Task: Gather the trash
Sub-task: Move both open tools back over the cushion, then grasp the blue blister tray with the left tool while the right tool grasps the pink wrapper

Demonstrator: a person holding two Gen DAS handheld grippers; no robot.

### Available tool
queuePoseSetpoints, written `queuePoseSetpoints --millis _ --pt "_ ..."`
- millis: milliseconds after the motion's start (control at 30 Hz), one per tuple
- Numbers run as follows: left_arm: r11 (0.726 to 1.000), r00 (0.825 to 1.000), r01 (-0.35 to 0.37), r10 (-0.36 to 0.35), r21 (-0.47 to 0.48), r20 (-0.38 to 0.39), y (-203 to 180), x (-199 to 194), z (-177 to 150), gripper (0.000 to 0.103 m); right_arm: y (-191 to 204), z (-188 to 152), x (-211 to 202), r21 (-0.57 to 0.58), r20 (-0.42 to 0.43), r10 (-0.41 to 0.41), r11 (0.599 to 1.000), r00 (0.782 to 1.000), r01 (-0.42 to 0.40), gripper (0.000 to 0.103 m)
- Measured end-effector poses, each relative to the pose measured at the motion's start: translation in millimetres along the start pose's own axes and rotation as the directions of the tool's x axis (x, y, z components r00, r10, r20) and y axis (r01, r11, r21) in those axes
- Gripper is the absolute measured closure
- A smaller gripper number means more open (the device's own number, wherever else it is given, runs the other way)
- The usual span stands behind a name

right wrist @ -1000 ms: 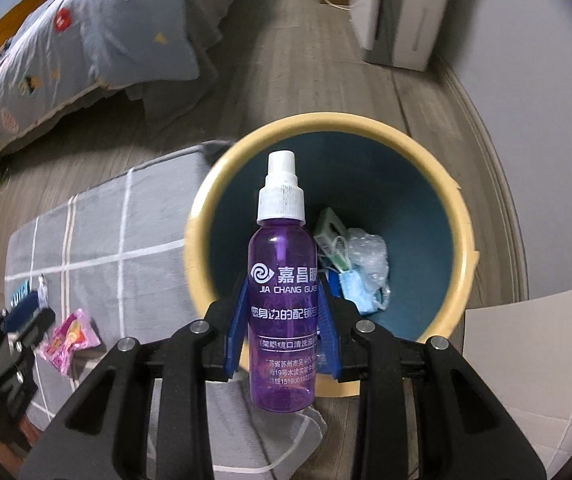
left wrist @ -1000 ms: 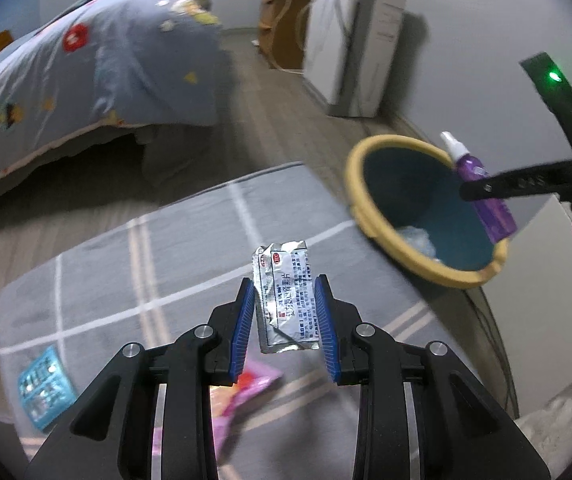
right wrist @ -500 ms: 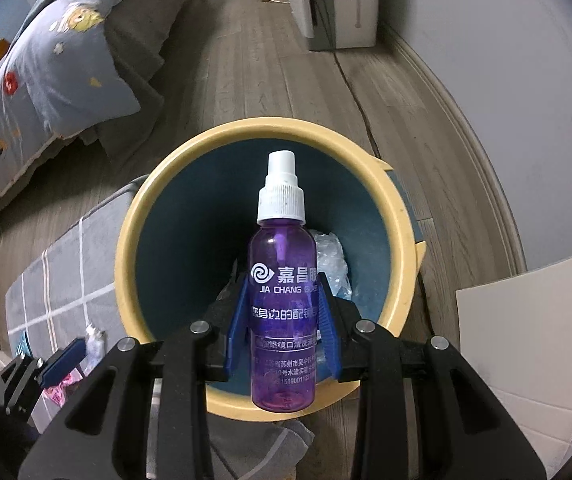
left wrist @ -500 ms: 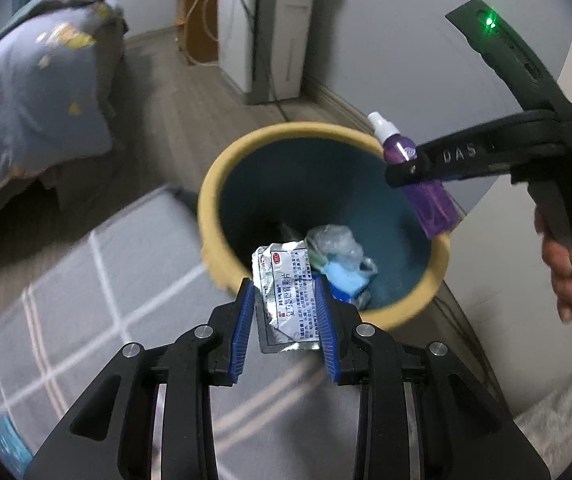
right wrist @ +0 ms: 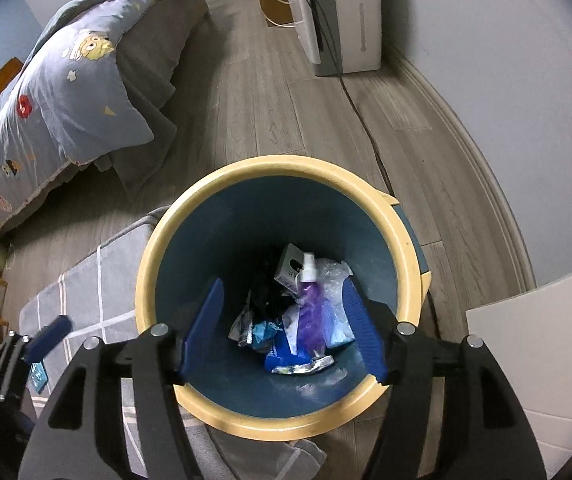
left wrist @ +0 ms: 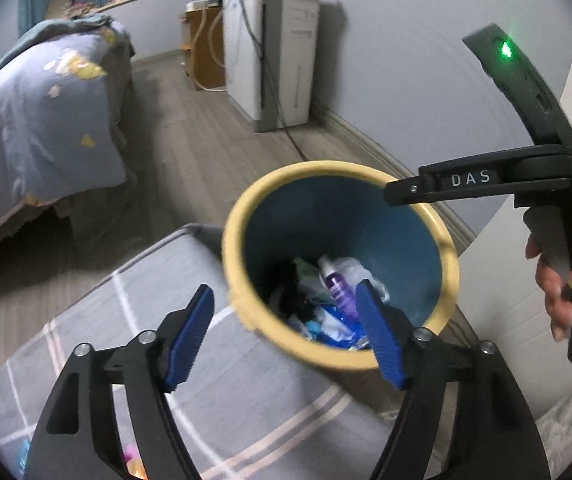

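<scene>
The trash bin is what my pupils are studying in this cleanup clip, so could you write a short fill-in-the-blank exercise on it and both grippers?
1. The purple spray bottle lies inside the ____, on the other trash.
2. The bin has a blue inside and a ____ rim.
3. The right gripper is opening above the bin with ____ between its jaws.
4. The left gripper hangs over the bin's near rim and a grey ____ with pale stripes.

Missing words: bin; yellow; nothing; rug
</scene>
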State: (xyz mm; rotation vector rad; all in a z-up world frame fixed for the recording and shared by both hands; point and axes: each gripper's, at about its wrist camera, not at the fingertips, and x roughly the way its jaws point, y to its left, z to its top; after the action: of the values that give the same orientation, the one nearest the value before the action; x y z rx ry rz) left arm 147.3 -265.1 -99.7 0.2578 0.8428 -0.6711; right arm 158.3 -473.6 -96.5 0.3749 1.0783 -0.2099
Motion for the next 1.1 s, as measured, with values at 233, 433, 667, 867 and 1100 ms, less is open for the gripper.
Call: queuePoseSetpoints --millis 233,433,667,867,1100 --pt "0.991 0.995 -0.096 0.094 -0.091 -0.019 60 -46 -27 0.018 37 -4 -5 -0.047 -0.011 0.010 0.999 1.000 -0.010 0.019" --pt "0.972 0.978 -0.210 0.208 -0.107 -0.034 112 -99 -48 0.018 100 -29 -5 -0.132 -0.084 0.051 0.989 0.995 -0.062 0.018" --pt "0.931 0.962 -0.271 0.272 -0.244 -0.028 174 -149 -94 0.017 182 -71 2 -0.281 -0.152 0.076 0.953 0.985 -0.117 0.018" --pt "0.876 0.945 -0.326 0.308 -0.356 -0.107 225 -159 -150 0.017 228 -100 17 -0.321 -0.219 0.079 0.935 0.973 -0.148 0.018" --pt "0.853 0.915 -0.391 0.322 -0.345 -0.242 253 -143 -197 0.017 266 -138 36 -0.323 -0.307 0.074 0.930 0.949 -0.177 0.018"
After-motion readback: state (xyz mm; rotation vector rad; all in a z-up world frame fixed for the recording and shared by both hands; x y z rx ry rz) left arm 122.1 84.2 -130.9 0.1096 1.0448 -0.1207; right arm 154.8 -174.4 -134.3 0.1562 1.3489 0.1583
